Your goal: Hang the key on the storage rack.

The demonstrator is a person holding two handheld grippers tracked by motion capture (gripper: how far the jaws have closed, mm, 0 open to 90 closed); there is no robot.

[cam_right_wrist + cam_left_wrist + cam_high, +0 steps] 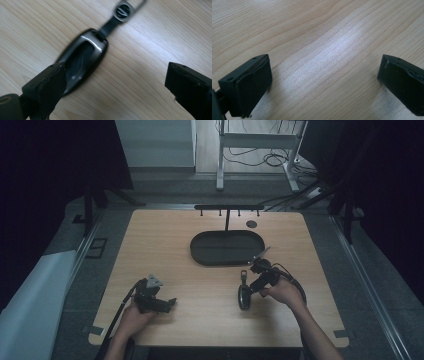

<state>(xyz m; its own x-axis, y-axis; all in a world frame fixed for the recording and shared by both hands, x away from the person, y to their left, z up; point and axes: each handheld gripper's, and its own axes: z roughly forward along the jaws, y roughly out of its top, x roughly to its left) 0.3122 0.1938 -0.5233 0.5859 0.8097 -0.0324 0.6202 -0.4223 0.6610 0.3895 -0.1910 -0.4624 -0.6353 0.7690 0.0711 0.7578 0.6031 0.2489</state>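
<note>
A dark glossy oval key fob point(82, 57) lies flat on the wooden table point(200, 295), with a short black strap and a metal ring point(123, 11) at its far end. In the high view the key fob point(243, 296) sits right of centre. My right gripper point(117, 92) hovers just over it, open, its left jaw beside the fob's near end and nothing between the jaws. The right gripper point(251, 289) is held by a hand from the right. My left gripper point(324, 85) is open over bare wood, and the left gripper point(171, 303) rests near the front left.
A black oval tray point(200, 255) lies at the table's middle back. Behind it stands a low black rack with small hooks point(228, 208), and a small round disc point(251, 224) lies beside it. Cables trail from both grippers toward the front edge.
</note>
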